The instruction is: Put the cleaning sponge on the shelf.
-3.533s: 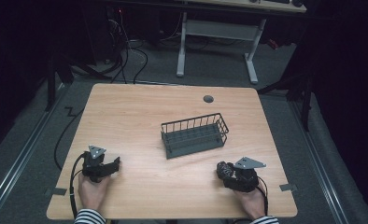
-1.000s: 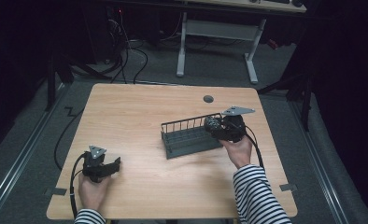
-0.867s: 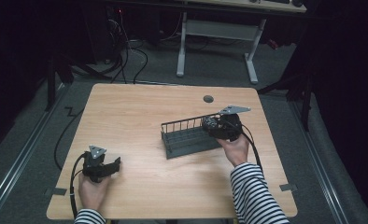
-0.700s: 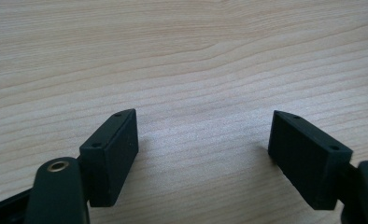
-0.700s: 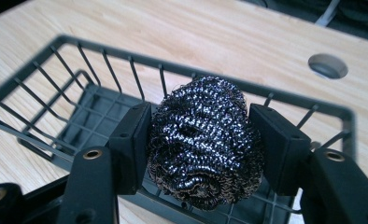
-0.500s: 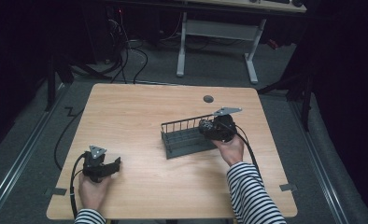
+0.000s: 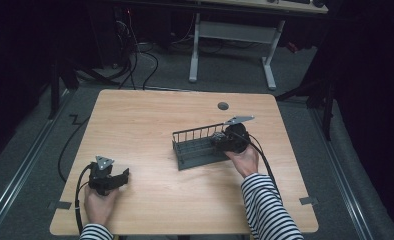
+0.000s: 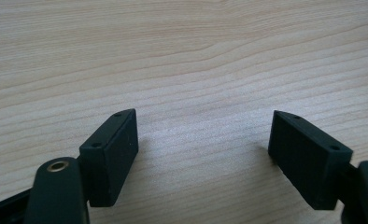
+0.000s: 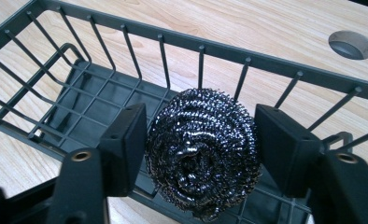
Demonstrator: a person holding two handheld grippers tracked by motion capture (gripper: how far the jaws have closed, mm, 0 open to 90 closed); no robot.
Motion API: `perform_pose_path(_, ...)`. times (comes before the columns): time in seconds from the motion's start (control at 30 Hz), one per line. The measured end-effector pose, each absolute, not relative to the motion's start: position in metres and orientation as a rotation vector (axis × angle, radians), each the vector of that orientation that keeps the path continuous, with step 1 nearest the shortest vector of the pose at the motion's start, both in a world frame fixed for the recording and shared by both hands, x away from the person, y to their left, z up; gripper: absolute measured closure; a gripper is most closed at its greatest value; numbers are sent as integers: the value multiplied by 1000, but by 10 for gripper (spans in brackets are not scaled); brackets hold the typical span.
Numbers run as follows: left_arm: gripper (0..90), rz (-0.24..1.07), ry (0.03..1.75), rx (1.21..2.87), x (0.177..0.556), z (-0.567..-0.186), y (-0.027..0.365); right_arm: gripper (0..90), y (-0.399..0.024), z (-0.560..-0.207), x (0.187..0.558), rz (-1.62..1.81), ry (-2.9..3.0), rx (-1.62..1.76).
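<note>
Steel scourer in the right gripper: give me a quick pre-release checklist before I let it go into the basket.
1. Scourer held: ok. The right gripper has its fingers closed against both sides of the steel scourer.
2. Scourer over the wire basket, inside its rim: ok in the right gripper view.
3. Basket floor below is free of other items: ok for the part that is visible.
4. Scourer resting on the floor or above it: cannot tell.
5. Left gripper out of the way: ok. It is open on bare table, apart from the basket.
6. Basket flat on the table: ok in the high view.
</note>
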State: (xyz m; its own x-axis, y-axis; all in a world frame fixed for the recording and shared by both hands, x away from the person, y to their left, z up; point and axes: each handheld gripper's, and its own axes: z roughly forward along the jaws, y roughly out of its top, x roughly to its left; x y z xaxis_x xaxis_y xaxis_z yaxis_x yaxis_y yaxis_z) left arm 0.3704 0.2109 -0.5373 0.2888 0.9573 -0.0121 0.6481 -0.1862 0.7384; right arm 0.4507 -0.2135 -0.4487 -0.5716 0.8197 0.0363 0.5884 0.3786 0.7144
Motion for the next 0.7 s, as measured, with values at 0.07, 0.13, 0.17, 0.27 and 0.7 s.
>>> perform_pose_path(0.07,247,618,1434,1919,370,-537,211,333,-213,-448,450,1008,2317,1216)
perform_pose_path(0.13,247,618,1434,1919,370,-537,211,318,-213,-446,448,1028,2312,1207)
perform_pose_path(0.17,247,618,1435,1919,370,-537,211,314,-214,-445,447,1032,2307,1206)
perform_pose_path(0.27,248,618,1434,1919,370,-537,211,311,-216,-442,445,1055,2293,1203)
perform_pose_path(0.7,248,616,1434,1918,371,-537,211,333,-237,-427,432,1134,2214,1197)
